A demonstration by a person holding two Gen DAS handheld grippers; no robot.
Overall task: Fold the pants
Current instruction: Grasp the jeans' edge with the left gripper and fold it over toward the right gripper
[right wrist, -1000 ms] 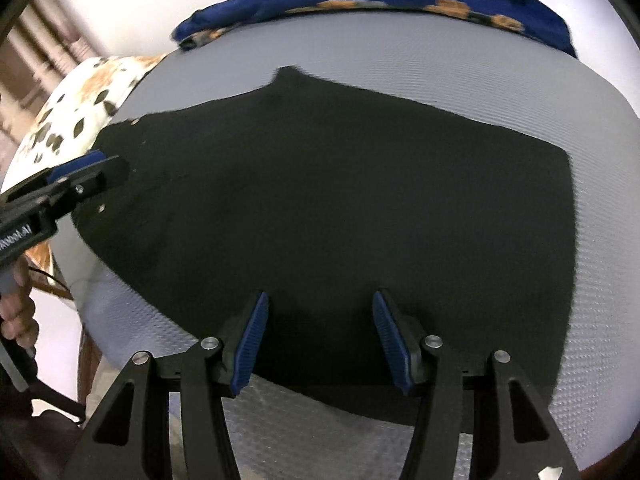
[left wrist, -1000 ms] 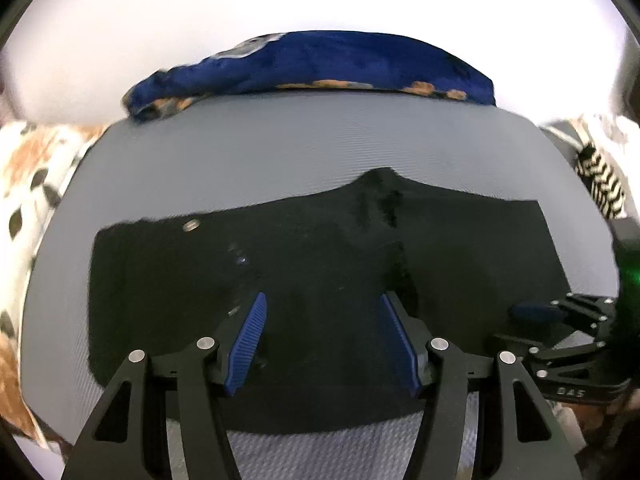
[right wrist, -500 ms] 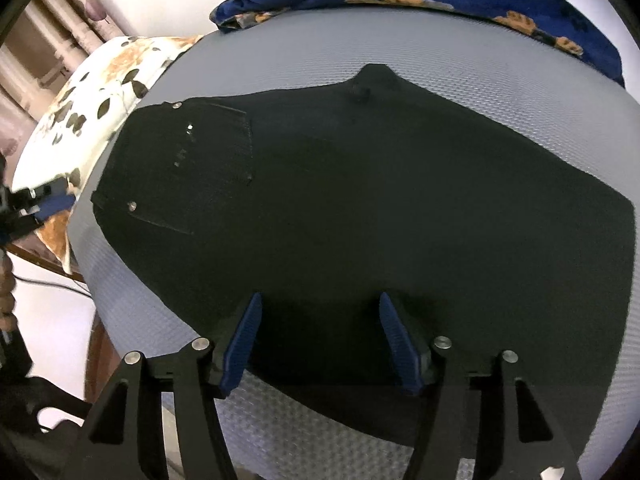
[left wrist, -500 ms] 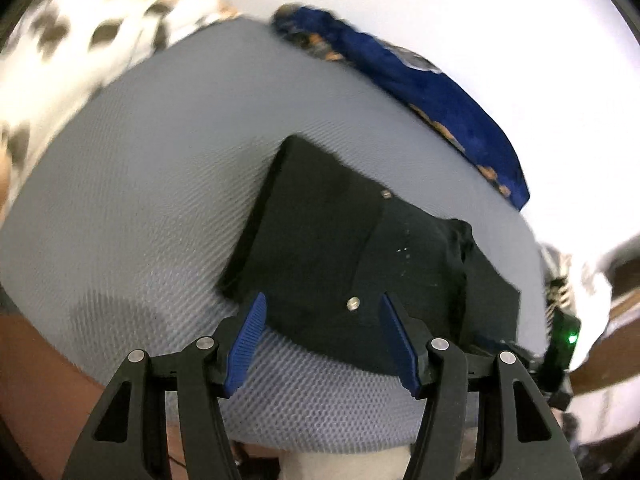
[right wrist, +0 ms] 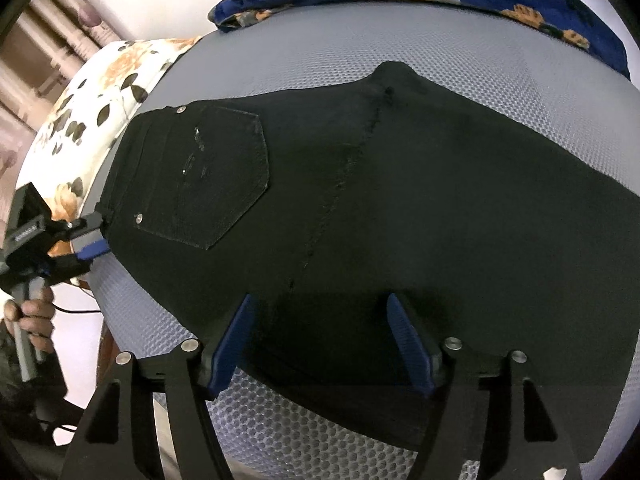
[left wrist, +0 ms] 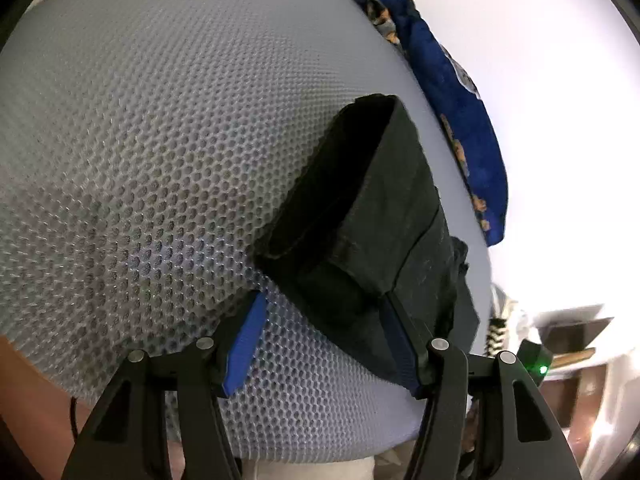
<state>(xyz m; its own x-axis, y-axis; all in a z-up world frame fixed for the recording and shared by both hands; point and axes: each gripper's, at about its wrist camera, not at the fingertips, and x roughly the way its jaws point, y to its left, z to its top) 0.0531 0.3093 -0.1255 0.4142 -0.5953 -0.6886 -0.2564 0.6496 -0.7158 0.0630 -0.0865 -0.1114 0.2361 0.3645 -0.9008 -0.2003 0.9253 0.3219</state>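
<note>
While the black pants (right wrist: 360, 208) are lying flat on the grey mesh cushion (left wrist: 140, 140), the left hand-held gripper (left wrist: 320, 336) is gaping around their waistband corner and the right hand-held gripper (right wrist: 320, 340) is opening over their near edge, risking a layer slipping out.

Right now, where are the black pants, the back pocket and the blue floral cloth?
black pants (right wrist: 440, 208): right wrist view, on the leg panel.
back pocket (right wrist: 216, 176): right wrist view, middle of the pocket.
blue floral cloth (left wrist: 452, 80): left wrist view, on its blue middle.
</note>
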